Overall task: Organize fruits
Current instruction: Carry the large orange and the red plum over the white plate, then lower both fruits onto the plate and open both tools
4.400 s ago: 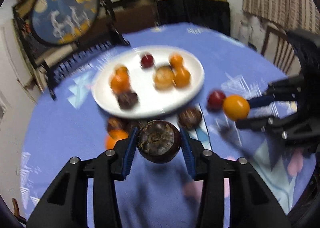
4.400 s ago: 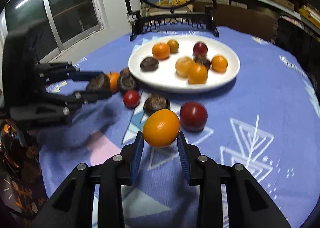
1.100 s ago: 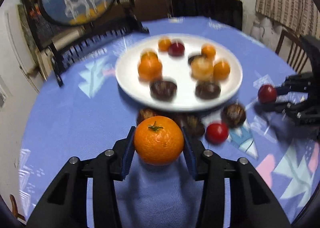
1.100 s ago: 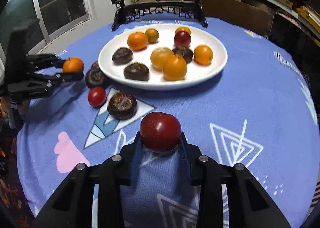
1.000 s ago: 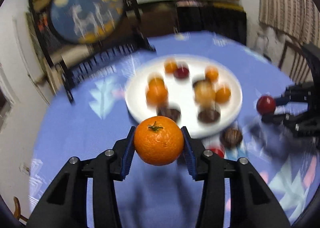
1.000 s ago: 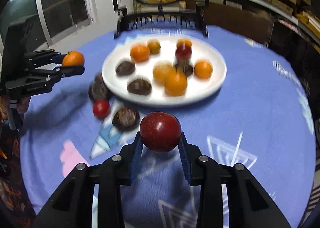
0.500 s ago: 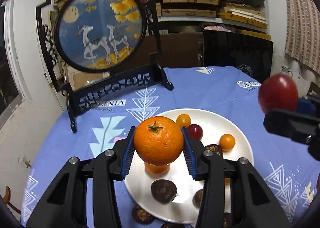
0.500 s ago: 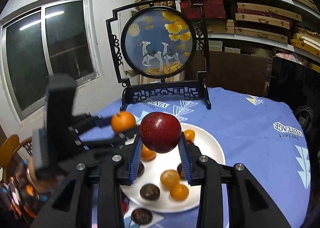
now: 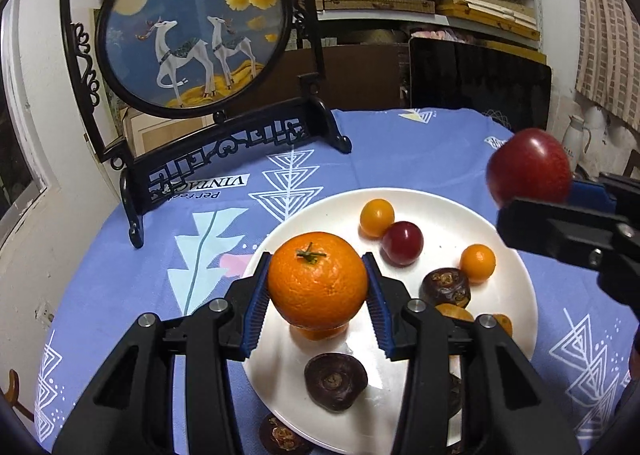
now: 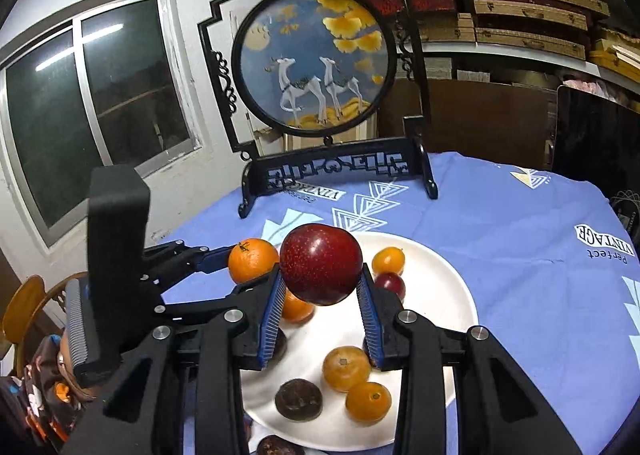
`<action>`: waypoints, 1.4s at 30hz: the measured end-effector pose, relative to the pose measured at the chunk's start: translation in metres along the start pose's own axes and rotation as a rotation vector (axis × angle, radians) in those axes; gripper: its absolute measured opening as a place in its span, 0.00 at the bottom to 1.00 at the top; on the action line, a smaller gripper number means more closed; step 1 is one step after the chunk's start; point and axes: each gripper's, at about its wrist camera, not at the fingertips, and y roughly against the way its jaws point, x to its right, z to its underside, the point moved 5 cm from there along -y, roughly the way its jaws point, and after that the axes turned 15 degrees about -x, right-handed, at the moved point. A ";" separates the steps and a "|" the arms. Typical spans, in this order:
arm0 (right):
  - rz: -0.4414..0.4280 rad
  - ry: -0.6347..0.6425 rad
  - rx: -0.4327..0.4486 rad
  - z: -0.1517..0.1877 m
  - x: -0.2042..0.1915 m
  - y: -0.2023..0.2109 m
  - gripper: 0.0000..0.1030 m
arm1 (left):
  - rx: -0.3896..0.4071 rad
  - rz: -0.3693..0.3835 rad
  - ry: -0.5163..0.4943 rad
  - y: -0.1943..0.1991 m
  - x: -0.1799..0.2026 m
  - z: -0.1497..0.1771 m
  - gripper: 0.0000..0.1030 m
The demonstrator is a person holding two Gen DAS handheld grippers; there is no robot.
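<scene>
Window [image 10: 100,103] in right wrist view only

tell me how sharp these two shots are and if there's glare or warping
Left wrist view: sharp, the orange crisp, white plate evenly lit, shelves bowed by fisheye. Right wrist view: sharp too, a highlight on the red apple, window reflecting a ceiling light.

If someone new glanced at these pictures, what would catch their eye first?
Probably the orange clamped in the left gripper and the dark red apple clamped in the right gripper, both held above the white plate. Behind stands a round deer screen at the table's far edge.
</scene>
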 end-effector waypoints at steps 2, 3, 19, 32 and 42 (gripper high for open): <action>-0.003 -0.001 -0.009 0.001 0.000 -0.003 0.35 | -0.002 -0.002 -0.006 -0.001 0.002 0.000 0.42; 0.000 0.000 -0.012 0.001 0.000 -0.004 0.35 | -0.003 -0.004 -0.008 -0.002 0.002 0.001 0.42; 0.015 -0.006 -0.046 0.006 0.002 -0.020 0.35 | -0.013 -0.044 -0.021 -0.009 0.004 0.003 0.42; 0.021 -0.018 -0.053 0.007 0.003 -0.026 0.35 | -0.020 -0.052 -0.029 -0.011 0.006 0.004 0.43; 0.038 -0.086 -0.022 0.007 0.018 -0.025 0.53 | 0.016 -0.077 -0.016 -0.006 0.002 0.003 0.60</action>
